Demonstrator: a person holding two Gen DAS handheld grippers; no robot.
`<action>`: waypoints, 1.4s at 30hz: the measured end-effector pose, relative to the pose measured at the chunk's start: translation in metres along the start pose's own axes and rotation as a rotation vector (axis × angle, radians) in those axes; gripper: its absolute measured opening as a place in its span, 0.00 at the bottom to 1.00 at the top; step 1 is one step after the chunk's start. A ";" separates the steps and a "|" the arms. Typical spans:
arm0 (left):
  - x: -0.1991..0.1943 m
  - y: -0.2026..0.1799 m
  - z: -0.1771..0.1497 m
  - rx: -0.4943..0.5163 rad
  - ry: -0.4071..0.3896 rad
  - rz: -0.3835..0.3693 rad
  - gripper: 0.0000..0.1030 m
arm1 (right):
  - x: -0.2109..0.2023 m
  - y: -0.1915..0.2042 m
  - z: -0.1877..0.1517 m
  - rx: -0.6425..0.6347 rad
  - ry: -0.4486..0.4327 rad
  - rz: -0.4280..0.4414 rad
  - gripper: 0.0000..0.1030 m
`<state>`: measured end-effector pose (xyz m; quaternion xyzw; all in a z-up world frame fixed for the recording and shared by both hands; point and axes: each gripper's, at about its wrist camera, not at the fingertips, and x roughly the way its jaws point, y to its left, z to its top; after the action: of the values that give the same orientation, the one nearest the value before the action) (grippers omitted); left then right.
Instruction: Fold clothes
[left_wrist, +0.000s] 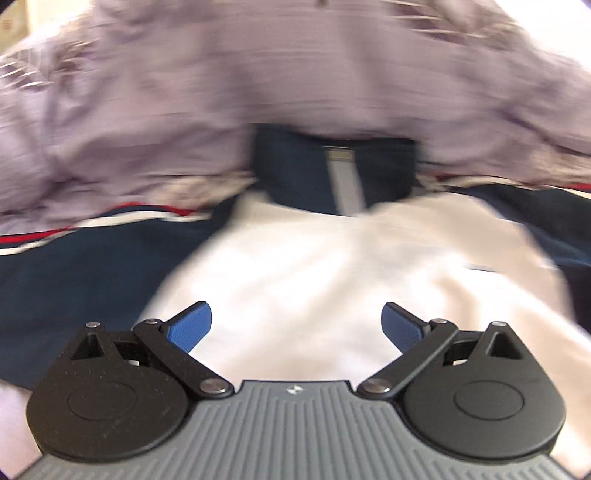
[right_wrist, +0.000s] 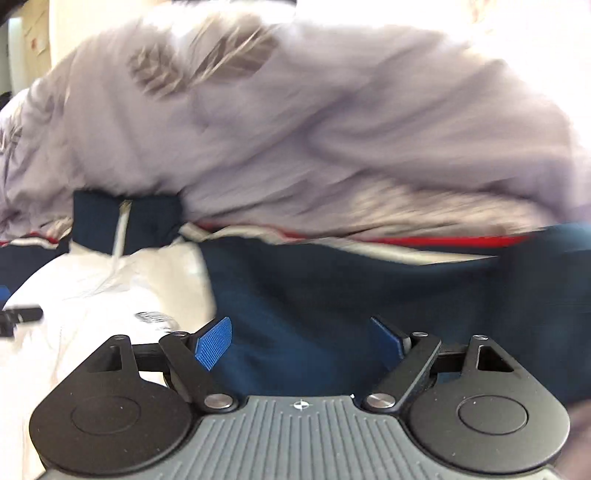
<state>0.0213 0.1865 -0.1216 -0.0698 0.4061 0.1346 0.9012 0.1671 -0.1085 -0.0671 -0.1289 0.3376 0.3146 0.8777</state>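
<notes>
The left gripper (left_wrist: 296, 325) has its jaws spread wide, blue pads (left_wrist: 190, 325) well apart and pinching nothing; directly beneath and ahead of it, toward 12 o'clock, lies the white front panel of the jacket (left_wrist: 332, 280). At 12 o'clock past the white cloth stands the navy collar (left_wrist: 295, 166) with its pale zip strip, and navy fabric runs off to 9 and 3 o'clock, edged with red and white piping. Beyond that, across the whole top of the left wrist view, lies a rumpled lilac bedspread (left_wrist: 221, 92) — heavily blurred. The right gripper (right_wrist: 301, 341) is likewise spread, nothing between its pads (right_wrist: 214, 341); it hangs over the jacket's navy part, whether a sleeve or a side panel cannot be told. From it, the white panel with a small printed mark sits at 9 to 10 o'clock, the collar at 10 o'clock, the red-and-white piping at 1 o'clock — and the bedspread fills everything above. At the far left edge of the right wrist view, part of the left gripper shows over the white cloth.
</notes>
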 end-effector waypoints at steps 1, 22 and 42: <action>-0.002 -0.015 0.000 0.017 0.004 -0.030 0.97 | -0.014 -0.017 -0.001 0.006 -0.017 -0.037 0.79; -0.036 -0.142 -0.061 0.241 0.114 -0.102 0.98 | -0.054 -0.195 -0.022 0.329 -0.087 -0.406 0.72; -0.054 -0.134 -0.066 0.244 0.150 -0.111 0.97 | -0.020 -0.191 -0.001 0.305 0.073 -0.390 0.88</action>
<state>-0.0202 0.0332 -0.1221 0.0078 0.4811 0.0287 0.8761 0.2769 -0.2649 -0.0514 -0.0689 0.3813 0.0801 0.9184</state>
